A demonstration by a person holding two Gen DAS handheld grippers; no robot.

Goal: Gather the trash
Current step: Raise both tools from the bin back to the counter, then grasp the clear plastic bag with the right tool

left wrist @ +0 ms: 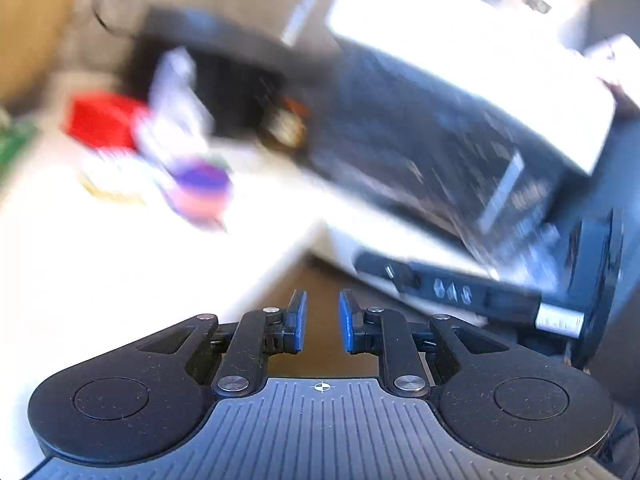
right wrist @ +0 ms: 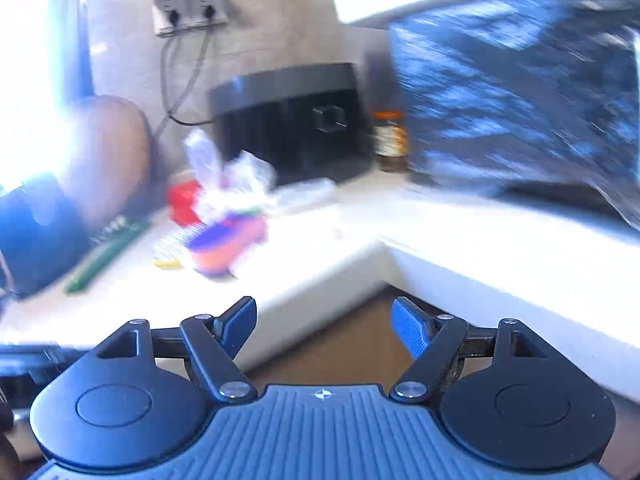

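Observation:
Both views are motion-blurred. On the white counter (left wrist: 100, 264) lies a heap of trash: a crumpled clear wrapper (left wrist: 176, 88), a red box (left wrist: 100, 120) and a purple-and-pink cup (left wrist: 200, 190). My left gripper (left wrist: 323, 322) hangs off the counter's edge, over brown floor. Its blue pads stand a narrow gap apart with nothing between them. In the right wrist view the same wrapper (right wrist: 240, 172), red box (right wrist: 183, 200) and cup (right wrist: 228, 246) sit ahead and to the left. My right gripper (right wrist: 324, 326) is open wide and empty, short of the counter's inner corner.
A black round appliance (right wrist: 292, 120) and a jar (right wrist: 390, 140) stand behind the heap. A large dark appliance (right wrist: 520, 92) fills the right side. A wall socket (right wrist: 192, 4) with cables hangs above. A green strip (right wrist: 108, 252) lies at the left. A black bar (left wrist: 460, 292) crosses low at the right.

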